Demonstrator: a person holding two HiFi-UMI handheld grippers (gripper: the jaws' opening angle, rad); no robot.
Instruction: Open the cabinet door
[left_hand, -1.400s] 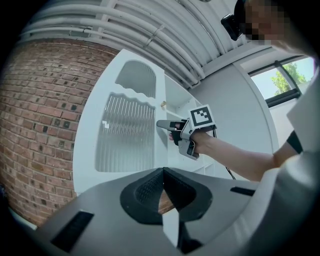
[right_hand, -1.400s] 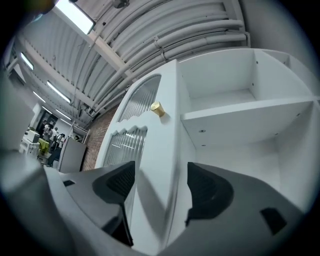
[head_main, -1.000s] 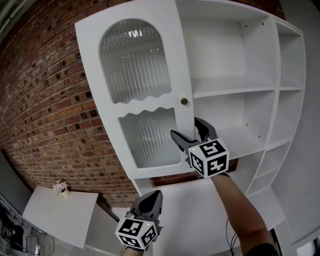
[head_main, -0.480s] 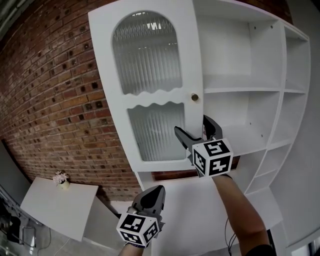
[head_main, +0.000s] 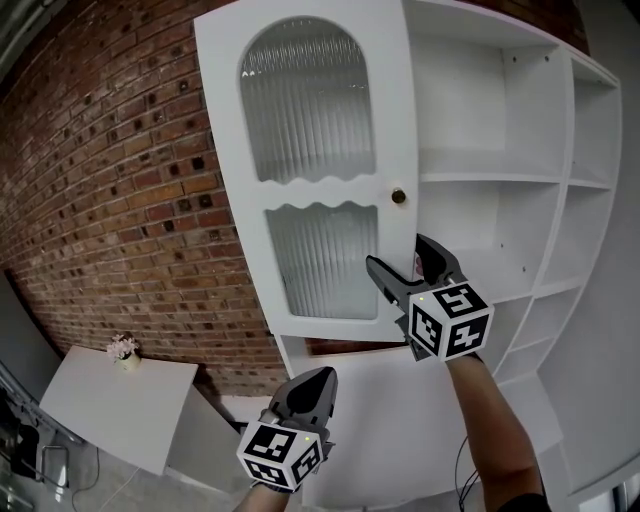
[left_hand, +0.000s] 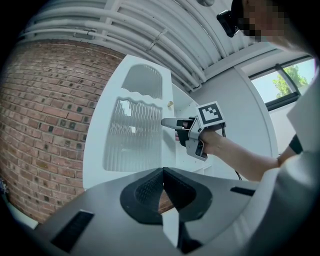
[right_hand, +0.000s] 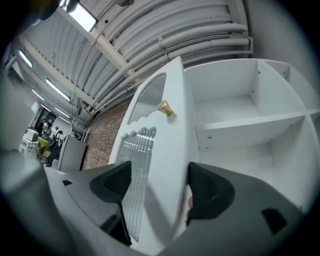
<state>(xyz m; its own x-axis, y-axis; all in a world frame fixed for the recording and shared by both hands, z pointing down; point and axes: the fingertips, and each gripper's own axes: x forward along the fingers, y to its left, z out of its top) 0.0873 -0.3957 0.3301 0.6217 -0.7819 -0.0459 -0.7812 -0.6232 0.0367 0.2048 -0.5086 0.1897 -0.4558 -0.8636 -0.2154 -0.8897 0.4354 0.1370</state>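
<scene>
The white cabinet door (head_main: 320, 170), with ribbed glass panes and a small brass knob (head_main: 398, 196), stands swung out from the cabinet (head_main: 500, 180), whose bare shelves show. My right gripper (head_main: 398, 255) straddles the door's free edge below the knob. Its jaws are closing, with the door edge (right_hand: 170, 150) between them in the right gripper view. The right pad (right_hand: 207, 192) lies against the inner face, while the left pad (right_hand: 112, 182) stands off the front. Lower down, my left gripper (head_main: 318, 378) is shut on nothing and touches nothing.
A red brick wall (head_main: 120, 200) runs to the left of the cabinet. A small white table (head_main: 110, 420) with a flower pot (head_main: 122, 350) stands low at the left. More white shelving (head_main: 590, 150) lines the right side. Pipes cross the ceiling (right_hand: 175, 35).
The door and my right gripper at its edge have shifted rightward in the head view, and the door has swung a little wider. The left gripper has hardly moved.
</scene>
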